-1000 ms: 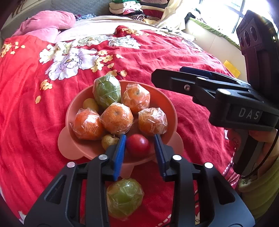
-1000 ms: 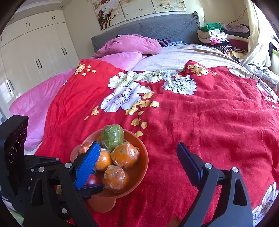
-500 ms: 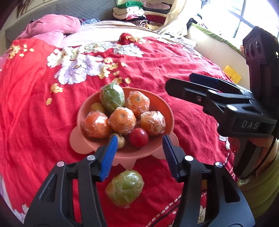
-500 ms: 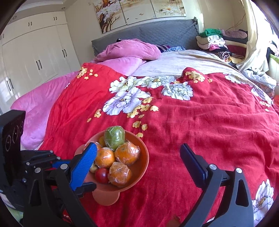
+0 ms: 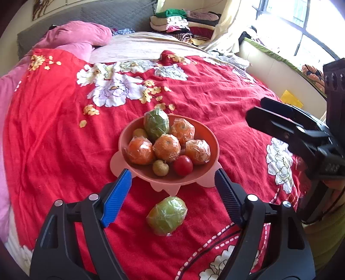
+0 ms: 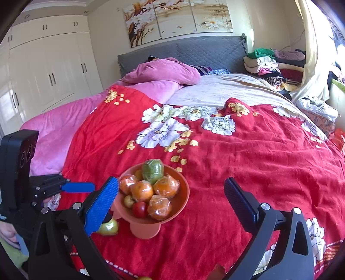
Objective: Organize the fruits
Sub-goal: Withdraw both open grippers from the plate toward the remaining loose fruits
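Each claw is built of black plastic arms studded with silver screws; the left claw (image 5: 172,178) and right claw (image 6: 171,189) are fitted with ribbed blue pads (image 5: 117,197). A yellow-green sleeve (image 5: 323,234) is worn.

A sunlit bedroom with a wide bed

A red bedspread (image 6: 248,163) with white flowers covers the bed, with a pink pillow (image 6: 163,72) lying against the grey padded headboard (image 6: 194,53). White wardrobe doors (image 6: 49,73) line one wall, and a flower painting (image 6: 179,19) hangs above the headboard. Folded clothes (image 6: 267,64) are stacked near a bright window (image 5: 301,28), beside what may be a pale curtain (image 6: 310,53).
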The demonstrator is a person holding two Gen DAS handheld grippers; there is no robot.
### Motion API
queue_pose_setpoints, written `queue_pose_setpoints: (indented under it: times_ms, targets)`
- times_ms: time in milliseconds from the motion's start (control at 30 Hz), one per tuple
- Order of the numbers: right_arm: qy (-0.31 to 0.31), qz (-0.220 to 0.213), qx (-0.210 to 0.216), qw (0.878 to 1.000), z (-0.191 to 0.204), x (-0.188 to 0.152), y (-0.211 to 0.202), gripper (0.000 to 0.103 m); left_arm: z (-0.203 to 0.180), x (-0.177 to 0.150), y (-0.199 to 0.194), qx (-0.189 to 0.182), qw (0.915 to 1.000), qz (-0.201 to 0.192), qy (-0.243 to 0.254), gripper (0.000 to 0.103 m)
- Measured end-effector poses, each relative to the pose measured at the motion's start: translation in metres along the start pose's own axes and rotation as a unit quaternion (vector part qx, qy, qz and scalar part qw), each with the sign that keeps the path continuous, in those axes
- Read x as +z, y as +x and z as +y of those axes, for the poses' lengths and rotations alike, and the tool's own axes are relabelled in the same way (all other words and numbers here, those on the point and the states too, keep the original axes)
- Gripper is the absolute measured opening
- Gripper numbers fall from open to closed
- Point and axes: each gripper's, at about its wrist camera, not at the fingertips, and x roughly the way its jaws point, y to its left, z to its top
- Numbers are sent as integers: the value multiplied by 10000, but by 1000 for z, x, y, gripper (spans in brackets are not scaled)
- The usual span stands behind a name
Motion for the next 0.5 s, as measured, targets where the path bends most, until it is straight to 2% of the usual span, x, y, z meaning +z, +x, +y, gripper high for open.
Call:
queue_pose_setpoints:
  times_ms: [333, 500]
  targets:
    - [-164, -99, -130, 9997, 12, -1, -22, 98, 2, -1, -21, 150, 9996, -205, -155, 91]
    - [-173, -190, -236, 9994, 15, -2, -31, 98, 4, -3, -29, 226, 9991, -295, -185, 93]
